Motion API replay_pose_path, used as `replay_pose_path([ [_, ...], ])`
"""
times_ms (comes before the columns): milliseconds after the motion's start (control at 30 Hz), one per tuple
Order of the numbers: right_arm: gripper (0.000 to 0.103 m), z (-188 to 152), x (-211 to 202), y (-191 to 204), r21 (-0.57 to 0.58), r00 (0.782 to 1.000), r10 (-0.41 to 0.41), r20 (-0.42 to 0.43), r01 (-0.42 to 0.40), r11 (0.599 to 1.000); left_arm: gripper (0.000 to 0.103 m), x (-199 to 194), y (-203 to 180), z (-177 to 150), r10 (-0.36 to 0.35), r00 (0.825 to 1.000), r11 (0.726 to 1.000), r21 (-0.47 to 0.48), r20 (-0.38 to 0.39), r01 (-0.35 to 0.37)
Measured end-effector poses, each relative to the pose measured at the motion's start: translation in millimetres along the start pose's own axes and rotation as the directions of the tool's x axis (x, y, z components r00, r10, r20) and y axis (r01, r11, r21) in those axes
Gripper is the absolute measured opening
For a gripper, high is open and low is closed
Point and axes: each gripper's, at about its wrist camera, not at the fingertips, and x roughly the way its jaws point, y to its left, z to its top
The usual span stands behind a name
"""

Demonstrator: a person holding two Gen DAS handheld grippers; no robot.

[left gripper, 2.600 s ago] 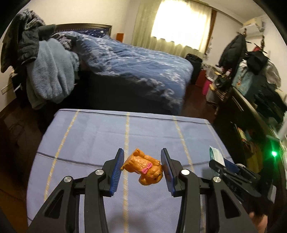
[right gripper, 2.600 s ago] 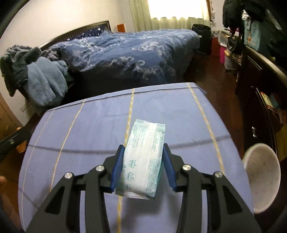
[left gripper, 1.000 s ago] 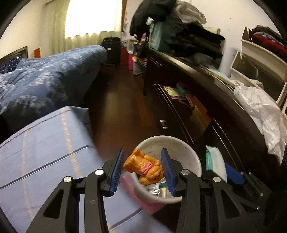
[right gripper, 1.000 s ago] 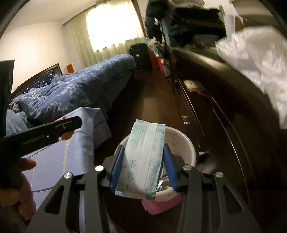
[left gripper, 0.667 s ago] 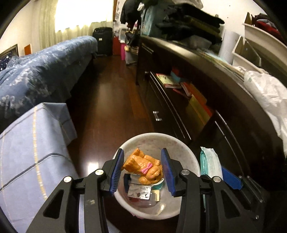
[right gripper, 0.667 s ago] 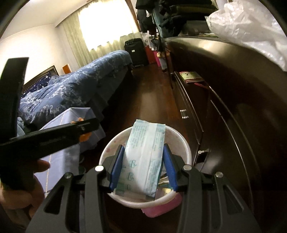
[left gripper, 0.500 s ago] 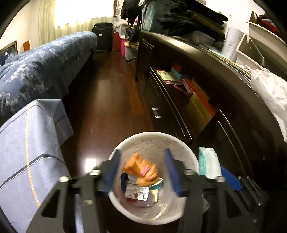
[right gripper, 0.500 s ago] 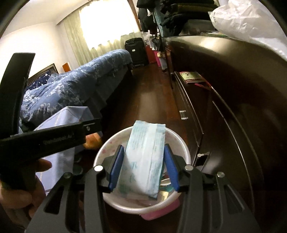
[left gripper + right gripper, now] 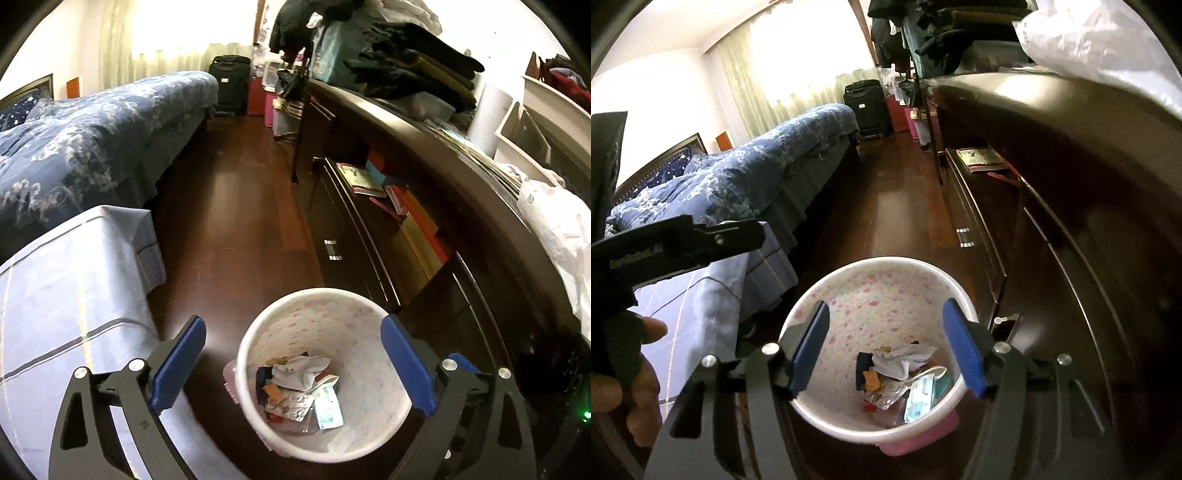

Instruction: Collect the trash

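A white waste bin (image 9: 314,295) with pink dots stands on the dark wood floor, right below both grippers. My left gripper (image 9: 291,365) hangs over its mouth, jaws still opening, nothing between them. Over the same bin (image 9: 886,263), my right gripper (image 9: 886,347) is also opening and empty. At the bottom of the bin lie the orange dog toy (image 9: 871,380), the green-and-white packet (image 9: 919,400), crumpled paper (image 9: 299,369) and foil wrappers. In the left wrist view the packet (image 9: 328,406) lies flat and the toy (image 9: 273,389) is half buried. The left gripper's side (image 9: 683,240) and the hand (image 9: 635,387) holding it show at the left.
A long dark dresser (image 9: 424,206) with books on a shelf runs along the right, close to the bin. The table with a blue striped cloth (image 9: 74,295) sits to the left. A bed with a blue quilt (image 9: 92,140) lies behind it, with a strip of bare floor (image 9: 236,206) between.
Both grippers swung from the table to the bin and opened. The orange dog toy fell from the left jaws and the packet from the right; both now lie in the bin.
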Motion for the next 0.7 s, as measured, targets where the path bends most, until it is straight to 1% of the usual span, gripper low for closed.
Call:
replay_pose_path([
  [67,0.068,0,-6,2,-0.004,1.0,-0.004,0.004,0.004,1.0,0.096,-10,4,-2,0.014,1.0,1.0,-0.007,0.01,-0.014],
  [167,0.073,-2,-21,13,-0.013,1.0,-0.017,0.015,0.017,1.0,0.099,-32,12,-6,0.045,0.998,0.999,-0.014,0.043,-0.044],
  [300,0.075,-5,-44,33,-0.046,0.999,-0.018,0.037,0.019,0.999,0.099,-69,24,-13,0.104,0.99,0.995,-0.023,0.097,-0.102],
  [367,0.082,-8,-55,48,-0.074,0.999,-0.006,0.044,0.009,0.997,0.099,-88,32,-18,0.135,0.984,0.991,-0.037,0.118,-0.131],
  [467,0.084,-15,-73,76,-0.11,0.998,0.039,0.056,-0.033,0.993,0.099,-122,51,-27,0.186,0.971,0.981,-0.08,0.151,-0.175],
  [533,0.089,-18,-82,96,-0.135,0.995,0.078,0.055,-0.07,0.988,0.099,-139,61,-33,0.211,0.963,0.975,-0.104,0.167,-0.196],
  [600,0.092,-24,-92,120,-0.164,0.991,0.118,0.058,-0.107,0.981,0.099,-164,77,-43,0.26,0.947,0.962,-0.139,0.186,-0.237],
  [700,0.098,-32,-105,148,-0.203,0.985,0.163,0.054,-0.149,0.968,0.099,-193,95,-57,0.315,0.927,0.942,-0.187,0.204,-0.279],
])
